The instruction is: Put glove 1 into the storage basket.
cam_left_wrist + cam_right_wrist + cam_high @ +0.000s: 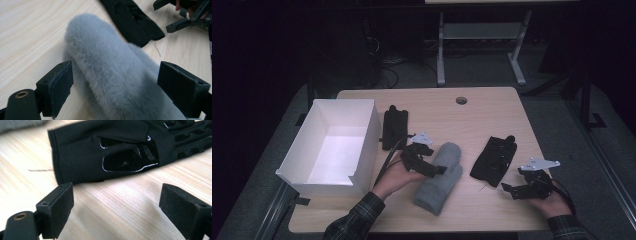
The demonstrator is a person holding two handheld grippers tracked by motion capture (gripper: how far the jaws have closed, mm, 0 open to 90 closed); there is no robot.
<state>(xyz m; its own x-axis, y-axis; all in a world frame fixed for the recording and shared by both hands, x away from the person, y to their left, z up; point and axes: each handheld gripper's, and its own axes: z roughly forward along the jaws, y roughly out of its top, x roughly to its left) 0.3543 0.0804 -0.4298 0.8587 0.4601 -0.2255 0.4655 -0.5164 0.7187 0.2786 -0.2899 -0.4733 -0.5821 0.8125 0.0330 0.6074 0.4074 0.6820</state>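
Grey fuzzy mitten (110, 75) sits between the left gripper (115, 90) pads, jaws spread wide and not squeezing it, near the desk (492, 102) front edge, about mid-width. Right gripper (116, 210) is released too, over bare wood just short of a black glove (117, 147) toward the right edge.

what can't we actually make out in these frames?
- White box: its near inside corner is hidden by its own front wall in the high view.
- Grey mitten: its cuff end is cut off by the bottom edge in the left gripper view.
- Right black glove: its fingertips are cut off by the top and right edges in the right gripper view.
- Left black glove: too dark for detail in the high view.
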